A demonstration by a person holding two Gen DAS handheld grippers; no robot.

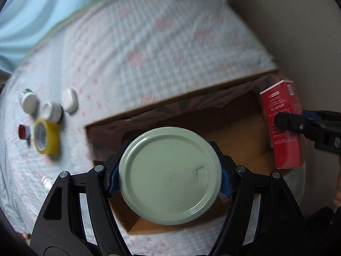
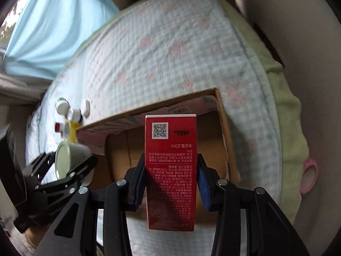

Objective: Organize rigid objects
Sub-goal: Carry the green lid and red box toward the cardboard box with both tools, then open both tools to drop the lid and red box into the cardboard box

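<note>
My left gripper (image 1: 169, 162) is shut on a pale green round jar (image 1: 170, 175), held bottom toward the camera above the open cardboard box (image 1: 138, 108). My right gripper (image 2: 170, 170) is shut on a tall red carton (image 2: 170, 170), held upright over the same box (image 2: 221, 115). The red carton (image 1: 283, 123) and the right gripper (image 1: 298, 125) show at the right of the left wrist view. The green jar (image 2: 68, 157) and the left gripper (image 2: 61, 170) show at the left of the right wrist view.
The box lies on a bed with a blue checked sheet (image 1: 149, 49). Left of the box lie a yellow tape roll (image 1: 45, 136), a red cap (image 1: 23, 131), two white jars (image 1: 51, 111), and a white case (image 1: 69, 100). A pink ring (image 2: 309, 175) lies at the bed's right edge.
</note>
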